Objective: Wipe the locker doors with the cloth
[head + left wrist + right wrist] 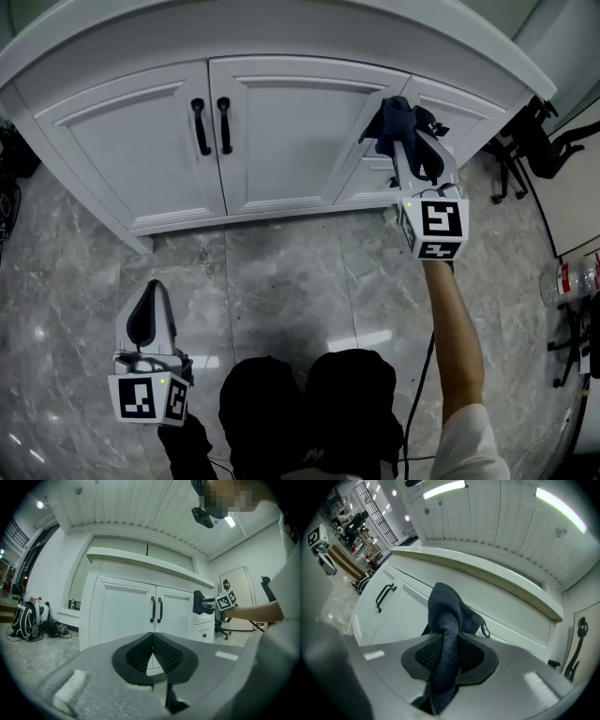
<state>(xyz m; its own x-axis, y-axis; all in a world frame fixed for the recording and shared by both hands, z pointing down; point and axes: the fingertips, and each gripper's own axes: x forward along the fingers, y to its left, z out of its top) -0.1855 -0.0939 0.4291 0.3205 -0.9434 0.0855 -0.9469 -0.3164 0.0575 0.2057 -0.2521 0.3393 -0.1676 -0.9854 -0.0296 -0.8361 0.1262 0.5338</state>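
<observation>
A white cabinet has two doors (pixel 291 131) with black handles (pixel 225 125) under a curved top. My right gripper (pixel 405 131) is shut on a dark blue cloth (pixel 396 120), held up against the right edge of the right door (pixel 401 616). The cloth (pixel 446 630) is pinched between the jaws and bunches out ahead of them. My left gripper (pixel 150 314) hangs low over the floor, well back from the left door (pixel 123 618), its jaws shut on nothing. The left gripper view shows the right gripper (pixel 212 603) and the cloth (pixel 198 603) at the cabinet.
Drawers (pixel 375 178) sit right of the doors. A grey marble floor (pixel 281 281) lies in front. Black chair legs (pixel 525 150) stand at the right, and bottles (pixel 574 279) lie further right. Bags (pixel 26 620) and cables rest on the floor to the cabinet's left.
</observation>
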